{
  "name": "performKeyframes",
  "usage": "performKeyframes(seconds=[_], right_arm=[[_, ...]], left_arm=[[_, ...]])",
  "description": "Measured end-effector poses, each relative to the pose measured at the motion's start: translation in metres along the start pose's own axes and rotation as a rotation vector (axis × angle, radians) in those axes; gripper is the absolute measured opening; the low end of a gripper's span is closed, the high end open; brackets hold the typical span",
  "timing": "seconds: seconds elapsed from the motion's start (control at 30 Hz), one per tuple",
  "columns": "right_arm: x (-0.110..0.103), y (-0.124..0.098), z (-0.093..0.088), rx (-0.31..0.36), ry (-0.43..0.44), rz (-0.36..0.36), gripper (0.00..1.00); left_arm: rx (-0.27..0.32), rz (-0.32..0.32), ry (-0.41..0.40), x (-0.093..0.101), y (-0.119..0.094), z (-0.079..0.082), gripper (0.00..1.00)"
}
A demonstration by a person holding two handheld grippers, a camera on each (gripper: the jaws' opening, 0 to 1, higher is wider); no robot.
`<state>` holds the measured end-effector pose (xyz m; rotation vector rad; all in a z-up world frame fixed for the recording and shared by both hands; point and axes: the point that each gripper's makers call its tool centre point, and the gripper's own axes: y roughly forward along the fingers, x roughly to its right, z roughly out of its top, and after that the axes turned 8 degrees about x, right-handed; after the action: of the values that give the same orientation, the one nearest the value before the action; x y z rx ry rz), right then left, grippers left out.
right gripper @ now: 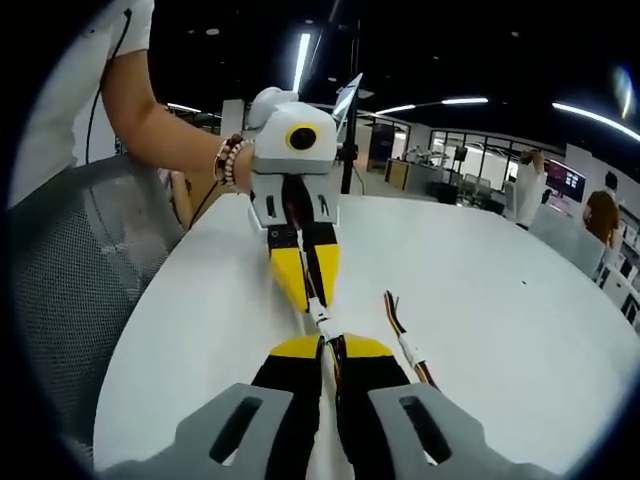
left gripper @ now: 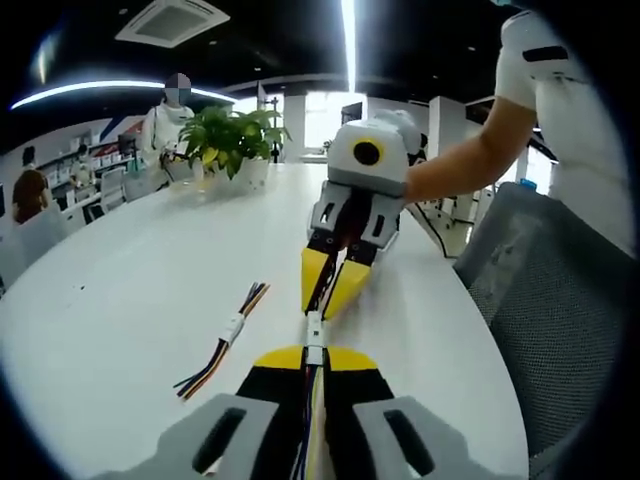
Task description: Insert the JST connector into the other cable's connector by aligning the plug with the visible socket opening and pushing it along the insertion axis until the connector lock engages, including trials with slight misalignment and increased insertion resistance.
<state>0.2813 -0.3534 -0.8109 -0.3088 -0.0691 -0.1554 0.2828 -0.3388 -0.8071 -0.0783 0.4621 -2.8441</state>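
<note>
White plastic is what the small JST connector (left gripper: pixel 314 327) is made of, and it sits between the two yellow-tipped grippers, low over the big white table (left gripper: pixel 130 290). The left gripper (left gripper: pixel 312 352) is clamped on its thin coloured wires, and the right gripper (right gripper: pixel 322 341) is clamped on the other cable. The plug looks light and easy to break; the wires are soft and bendy, so hold right behind the plastic. A spare wire bundle with a white plug (left gripper: pixel 226 340) lies beside them. Any writing is too small to read.

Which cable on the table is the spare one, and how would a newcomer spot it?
On the white table, look beside the two facing grippers. The spare cable lies loose there, its white connector midway and coloured wires fanning from both ends; no jaws hold it.
</note>
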Motion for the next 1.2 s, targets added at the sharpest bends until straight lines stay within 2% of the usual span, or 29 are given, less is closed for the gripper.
performKeyframes(seconds=[0.27,1.2], right_arm=[[-0.0003,0.0000,-0.0009,-0.012,-0.007,0.002,0.03],[-0.0038,0.0056,0.0008,-0.023,0.012,0.006,0.02]], left_arm=[[-0.027,0.000,0.051,0.0016,0.0016,-0.0008,0.00],[-0.037,0.004,0.073,0.0017,0.0042,0.0003,0.00]])
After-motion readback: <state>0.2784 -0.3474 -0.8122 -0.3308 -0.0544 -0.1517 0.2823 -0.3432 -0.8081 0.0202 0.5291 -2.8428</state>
